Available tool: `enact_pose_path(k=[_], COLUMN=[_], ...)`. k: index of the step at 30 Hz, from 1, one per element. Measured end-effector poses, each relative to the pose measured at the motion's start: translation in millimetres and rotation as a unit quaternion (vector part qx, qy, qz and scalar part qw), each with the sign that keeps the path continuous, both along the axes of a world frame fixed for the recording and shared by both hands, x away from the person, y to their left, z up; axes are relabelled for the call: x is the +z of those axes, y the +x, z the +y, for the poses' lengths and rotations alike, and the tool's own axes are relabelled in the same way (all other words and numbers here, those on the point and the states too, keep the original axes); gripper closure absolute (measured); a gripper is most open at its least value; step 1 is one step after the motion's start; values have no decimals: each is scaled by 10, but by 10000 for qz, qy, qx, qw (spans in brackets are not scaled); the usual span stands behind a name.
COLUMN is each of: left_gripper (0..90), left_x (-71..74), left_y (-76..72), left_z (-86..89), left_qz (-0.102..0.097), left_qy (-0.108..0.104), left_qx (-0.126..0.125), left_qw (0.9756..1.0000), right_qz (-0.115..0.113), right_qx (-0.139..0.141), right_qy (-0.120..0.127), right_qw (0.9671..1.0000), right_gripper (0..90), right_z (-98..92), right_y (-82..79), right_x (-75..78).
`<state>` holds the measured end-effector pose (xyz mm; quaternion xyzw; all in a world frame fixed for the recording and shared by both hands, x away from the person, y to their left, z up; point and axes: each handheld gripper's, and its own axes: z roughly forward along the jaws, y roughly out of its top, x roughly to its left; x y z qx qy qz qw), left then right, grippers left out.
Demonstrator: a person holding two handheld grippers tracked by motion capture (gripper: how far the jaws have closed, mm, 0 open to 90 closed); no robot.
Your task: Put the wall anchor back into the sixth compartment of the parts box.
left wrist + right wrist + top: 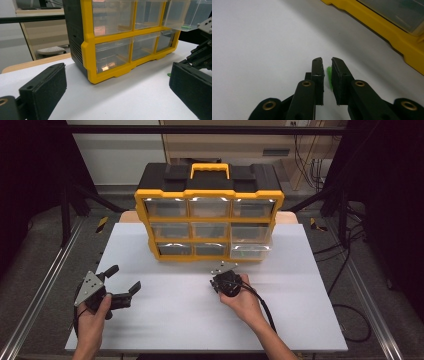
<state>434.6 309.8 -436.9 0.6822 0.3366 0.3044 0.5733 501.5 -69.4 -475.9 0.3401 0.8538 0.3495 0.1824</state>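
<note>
A yellow and black drawer cabinet (pixel 209 205) with clear drawers stands at the back of the white table (pixel 165 320). Just in front of it my right gripper (pixel 226 279) points down at the table. In the right gripper view its jaws (pixel 327 60) stand nearly together, pinching a small green piece (pixel 329 76) that lies on the table. The left gripper view shows that piece (pixel 169 74) under the right gripper (pixel 202 52). My left gripper (pixel 125 277) rests at the front left, open and with nothing in it, its pads (pixel 45 87) wide apart and facing the cabinet (pixel 86 50).
A clear drawer (pixel 250 251) at the cabinet's lower right is pulled out; in the left gripper view that open drawer (pixel 178 15) holds a green bit (pixel 186 26). The cabinet's yellow base (pixel 387 32) lies close beside my right gripper. Dark frame rails border the table.
</note>
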Motion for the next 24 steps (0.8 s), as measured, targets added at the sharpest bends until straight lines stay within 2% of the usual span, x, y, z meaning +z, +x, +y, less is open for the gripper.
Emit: enact_pose_path(k=[24], left_gripper=[14], left_x=[-1], left_y=[0], left_z=[-7], left_qz=[3], left_qy=[16], left_qx=[-31], left_qw=[10000], right_qz=[131], right_qx=[32], right_qy=[-8], right_qw=[9999], right_gripper=[828], right_z=[-36], right_y=[65], right_x=[-47])
